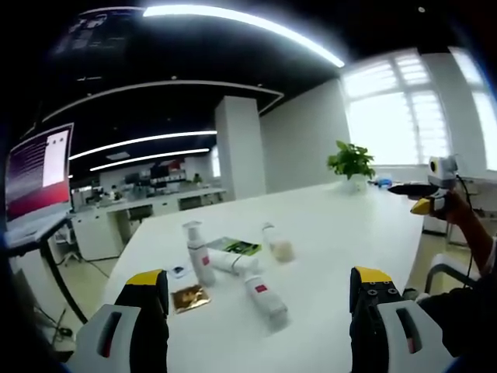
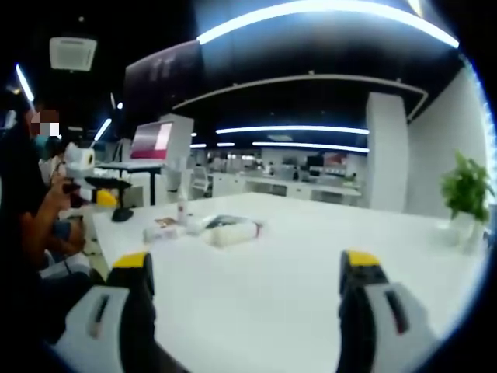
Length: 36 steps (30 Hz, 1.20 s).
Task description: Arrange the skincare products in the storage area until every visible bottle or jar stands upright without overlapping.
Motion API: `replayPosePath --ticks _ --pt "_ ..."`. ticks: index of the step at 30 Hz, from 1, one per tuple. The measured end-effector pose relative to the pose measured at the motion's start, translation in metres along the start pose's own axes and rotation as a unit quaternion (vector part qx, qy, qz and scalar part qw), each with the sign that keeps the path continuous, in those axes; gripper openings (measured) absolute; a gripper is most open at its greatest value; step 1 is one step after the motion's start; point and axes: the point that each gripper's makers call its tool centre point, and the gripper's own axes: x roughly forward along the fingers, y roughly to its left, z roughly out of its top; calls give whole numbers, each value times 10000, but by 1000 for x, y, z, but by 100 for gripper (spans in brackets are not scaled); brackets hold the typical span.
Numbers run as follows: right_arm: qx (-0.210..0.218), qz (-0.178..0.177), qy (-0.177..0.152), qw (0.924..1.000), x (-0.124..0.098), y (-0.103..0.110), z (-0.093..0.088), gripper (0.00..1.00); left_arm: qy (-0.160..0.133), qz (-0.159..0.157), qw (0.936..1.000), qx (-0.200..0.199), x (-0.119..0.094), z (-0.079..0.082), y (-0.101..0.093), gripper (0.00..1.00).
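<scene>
On the white table (image 1: 334,225) stands a white bottle with a red label (image 1: 199,253). Beside it a white tube (image 1: 234,262) and another white bottle (image 1: 266,299) lie flat. A small bottle with a cream-coloured lower half (image 1: 279,242) is upright behind them. My left gripper (image 1: 259,276) is open, hanging short of the group with nothing between its jaws. My right gripper (image 2: 245,263) is open too, far from the products (image 2: 229,230). A hand holds it at the table's right side (image 1: 429,196). The left gripper (image 2: 99,191) appears at the left of the right gripper view.
A green-and-black packet (image 1: 238,247) and a gold sachet (image 1: 190,298) lie among the products. A potted plant (image 1: 351,162) stands at the table's far end. A monitor (image 1: 37,175) is to the left, a chair (image 1: 436,272) to the right, and a person (image 2: 31,202) sits by the table.
</scene>
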Motion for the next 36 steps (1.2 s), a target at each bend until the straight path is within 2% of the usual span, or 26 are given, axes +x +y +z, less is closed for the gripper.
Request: replayPosePath --ticks 36 --pt "-19 36 31 10000 8 5 0 100 33 -26 10000 11 2 -2 -2 99"
